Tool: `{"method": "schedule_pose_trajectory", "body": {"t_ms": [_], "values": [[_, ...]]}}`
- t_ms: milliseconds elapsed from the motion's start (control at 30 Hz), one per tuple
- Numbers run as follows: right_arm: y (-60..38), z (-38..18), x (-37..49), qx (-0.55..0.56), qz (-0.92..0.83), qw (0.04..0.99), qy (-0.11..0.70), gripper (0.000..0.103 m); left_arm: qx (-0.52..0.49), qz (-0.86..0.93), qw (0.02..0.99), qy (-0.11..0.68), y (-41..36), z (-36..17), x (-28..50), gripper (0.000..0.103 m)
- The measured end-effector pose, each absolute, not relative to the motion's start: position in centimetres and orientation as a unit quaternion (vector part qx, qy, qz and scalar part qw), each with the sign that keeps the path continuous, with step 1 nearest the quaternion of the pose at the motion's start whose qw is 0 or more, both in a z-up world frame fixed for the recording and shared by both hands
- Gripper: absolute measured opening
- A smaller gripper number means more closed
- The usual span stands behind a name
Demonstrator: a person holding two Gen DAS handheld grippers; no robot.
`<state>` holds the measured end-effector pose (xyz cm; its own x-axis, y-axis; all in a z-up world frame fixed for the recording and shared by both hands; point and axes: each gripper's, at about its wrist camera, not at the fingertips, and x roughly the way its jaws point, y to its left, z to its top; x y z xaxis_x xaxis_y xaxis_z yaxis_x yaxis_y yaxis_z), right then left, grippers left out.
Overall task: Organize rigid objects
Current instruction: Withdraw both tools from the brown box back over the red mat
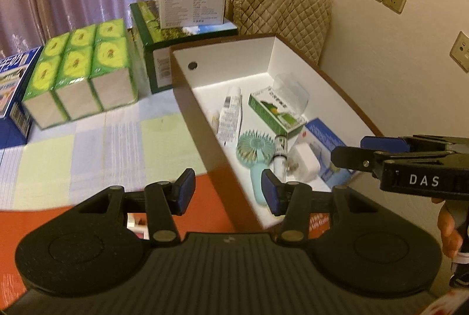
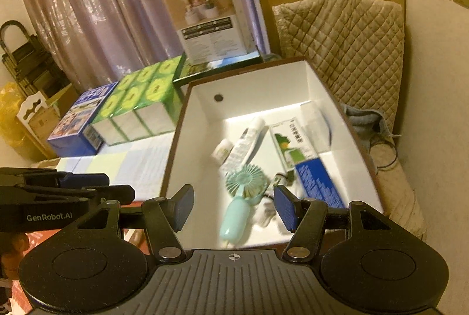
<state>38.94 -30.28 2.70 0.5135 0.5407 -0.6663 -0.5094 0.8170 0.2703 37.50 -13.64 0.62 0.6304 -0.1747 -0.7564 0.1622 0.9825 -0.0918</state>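
A checked cloth, perhaps a bedspread (image 1: 117, 145), carries the open box (image 1: 205, 115), tissue packs (image 1: 82, 71) and cartons (image 1: 152, 51).

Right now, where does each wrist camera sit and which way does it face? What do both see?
Left wrist: on the left gripper, looking forward and down over the near left wall of the white box; its open fingers show, with the right gripper at right.
Right wrist: on the right gripper, looking into the box; open fingers show, with the left gripper at left.
Shared: box, green fan, tissue packs, curtain.
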Motion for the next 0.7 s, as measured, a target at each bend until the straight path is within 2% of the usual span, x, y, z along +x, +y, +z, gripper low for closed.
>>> {"method": "schedule_pose_trajectory", "body": {"t_ms": [700], "values": [[-26.9, 0.9, 31.9, -0.003, 0.354, 0.834, 0.424, 0.058, -0.026, -0.064, 0.892, 0.447, -9.5, -0.9, 30.4, 0.045]]}}
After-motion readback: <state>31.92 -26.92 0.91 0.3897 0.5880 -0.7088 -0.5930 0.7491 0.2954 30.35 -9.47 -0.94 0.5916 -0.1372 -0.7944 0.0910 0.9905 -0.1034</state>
